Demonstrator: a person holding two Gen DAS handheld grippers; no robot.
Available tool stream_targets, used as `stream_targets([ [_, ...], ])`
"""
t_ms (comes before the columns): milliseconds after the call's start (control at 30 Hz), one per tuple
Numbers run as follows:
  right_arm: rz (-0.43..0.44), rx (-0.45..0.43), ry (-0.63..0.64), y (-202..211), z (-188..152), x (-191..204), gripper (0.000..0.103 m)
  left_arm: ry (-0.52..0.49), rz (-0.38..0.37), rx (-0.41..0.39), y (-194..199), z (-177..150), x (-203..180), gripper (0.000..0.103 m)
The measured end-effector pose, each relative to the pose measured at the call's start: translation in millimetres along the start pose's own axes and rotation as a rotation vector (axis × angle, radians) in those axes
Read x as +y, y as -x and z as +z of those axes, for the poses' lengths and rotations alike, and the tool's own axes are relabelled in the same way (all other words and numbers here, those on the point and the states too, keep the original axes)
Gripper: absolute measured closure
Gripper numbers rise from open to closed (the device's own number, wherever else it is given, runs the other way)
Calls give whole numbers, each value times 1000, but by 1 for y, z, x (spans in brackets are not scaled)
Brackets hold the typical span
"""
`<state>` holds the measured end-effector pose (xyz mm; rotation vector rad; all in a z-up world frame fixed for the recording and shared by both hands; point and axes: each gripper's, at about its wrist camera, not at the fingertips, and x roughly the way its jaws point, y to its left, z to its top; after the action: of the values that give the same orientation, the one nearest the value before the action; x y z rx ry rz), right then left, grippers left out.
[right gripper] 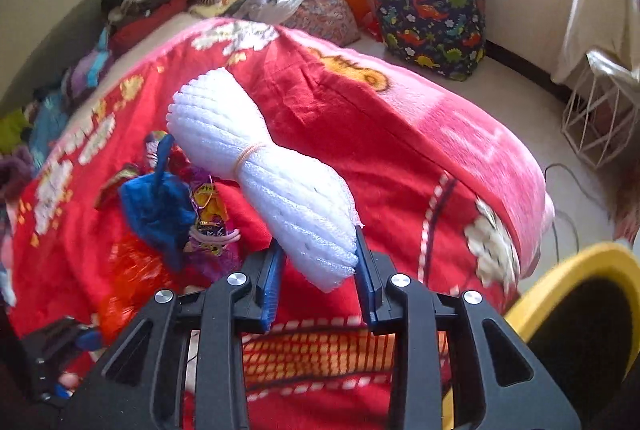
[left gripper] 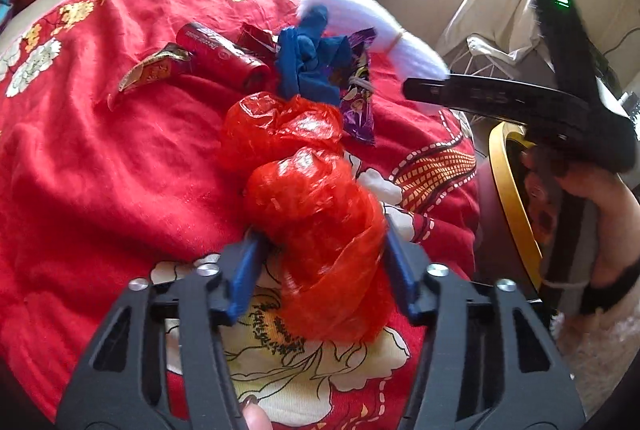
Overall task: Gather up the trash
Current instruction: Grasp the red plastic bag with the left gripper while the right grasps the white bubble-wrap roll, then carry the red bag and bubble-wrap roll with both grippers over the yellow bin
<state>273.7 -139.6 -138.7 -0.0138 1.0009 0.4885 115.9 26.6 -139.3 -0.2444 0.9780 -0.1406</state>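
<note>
Trash lay scattered on the red blanket [left gripper: 100, 149] that covered the bed. My left gripper [left gripper: 324, 262] was partly closed, its blue pads [left gripper: 244, 278] pressing both sides of the red bag [left gripper: 320, 222], a crumpled plastic one. That bag rested on the blanket just below a second red bag [left gripper: 276, 125]. Beyond them lay a blue cloth [left gripper: 308, 65], a purple wrapper [left gripper: 360, 101], a red can [left gripper: 224, 53] on its side and a gold-edged wrapper [left gripper: 152, 69]. My right gripper [right gripper: 320, 270] was likewise partly closed, its pads [right gripper: 272, 282] clamped on the near end of the foam roll [right gripper: 264, 165], a white roll bound by a rubber band at its middle. The roll pointed up and away, clear of the blanket. A yellow-rimmed bin [right gripper: 560, 294] stood beside the bed, at my right.
</note>
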Motion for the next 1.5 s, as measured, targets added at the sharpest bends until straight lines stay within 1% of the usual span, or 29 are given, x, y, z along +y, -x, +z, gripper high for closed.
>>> stream_targets([
  [133, 29, -42, -74, 22, -14, -5, 73, 6, -7, -6, 3, 0, 1, 77],
  [233, 38, -67, -128, 36, -25, -10, 73, 14, -19, -23, 10, 2, 2, 82],
  [533, 51, -125, -203, 71, -48, -20, 73, 24, -44, -131, 46, 17, -1, 83],
  [667, 56, -139, -218, 84, -55, -24, 73, 28, -54, -176, 61, 20, -6, 83],
  [767, 58, -148, -220, 92, -59, -24, 73, 23, -60, -194, 68, 22, -9, 83],
  [1200, 56, -181, -222, 121, -73, -24, 73, -22, -95, -240, 83, 27, -32, 83],
  [1500, 28, -217, -235, 140, -84, -35, 73, -56, -121, -249, 86, 25, -51, 83],
])
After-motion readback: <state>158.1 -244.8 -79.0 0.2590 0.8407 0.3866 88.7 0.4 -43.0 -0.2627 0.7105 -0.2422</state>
